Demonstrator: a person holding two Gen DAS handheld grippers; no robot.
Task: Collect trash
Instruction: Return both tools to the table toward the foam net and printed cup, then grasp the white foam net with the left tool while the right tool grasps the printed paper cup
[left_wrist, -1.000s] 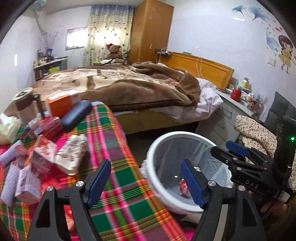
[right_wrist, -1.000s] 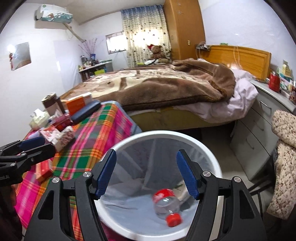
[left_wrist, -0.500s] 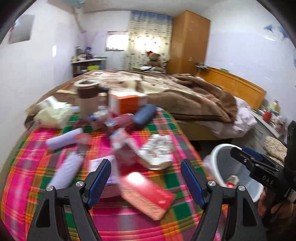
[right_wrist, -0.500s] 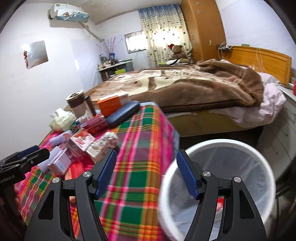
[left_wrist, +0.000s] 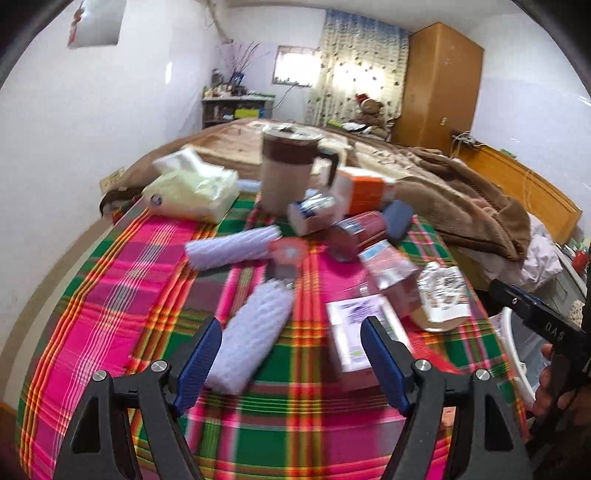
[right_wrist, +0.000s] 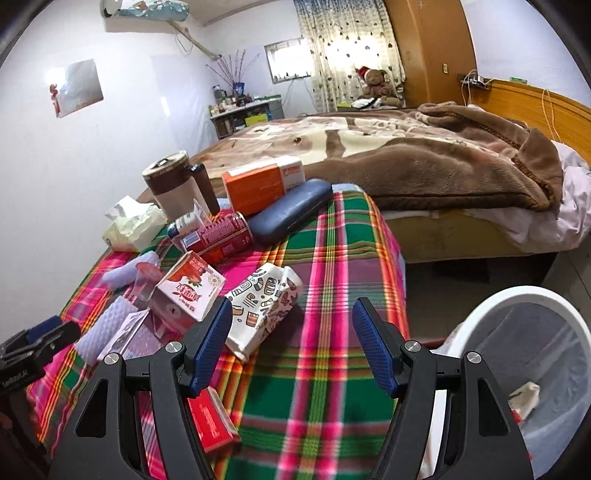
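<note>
Both your tongs are spread wide with nothing between the pads. Your left gripper (left_wrist: 291, 360) hangs over the plaid tablecloth (left_wrist: 110, 295); your right gripper (right_wrist: 291, 347) hangs over the same cloth near its bin-side edge.

Landmark: the orange box (right_wrist: 264, 182) at the far end of the table.

Nearest you, well short of the box:
- a red flat pack (right_wrist: 212, 424) under the left finger of your right gripper
- a white foam sleeve (left_wrist: 255, 336) just ahead of your left gripper, blurred
- a pale printed box (left_wrist: 354, 332) beside the sleeve, behind your left gripper's right pad

Midway to the box:
- a patterned carton (right_wrist: 264, 306) lying on its side
- a red-and-white juice carton (right_wrist: 188, 291) touching it on the wall side
- a second foam sleeve (left_wrist: 232, 247) further toward the wall

Close to the box:
- a red can (right_wrist: 218, 236) on its side
- a blue glasses case (right_wrist: 291, 210) leaning against the box
- a brown mug (right_wrist: 171, 188) and a tissue pack (right_wrist: 133, 225) on the wall side of the box

The white bin (right_wrist: 532, 299) stands on the floor off the table edge, opposite side from the wall, with a crumpled carton (right_wrist: 524, 397) inside. The bed (right_wrist: 406, 147) lies beyond the box.
</note>
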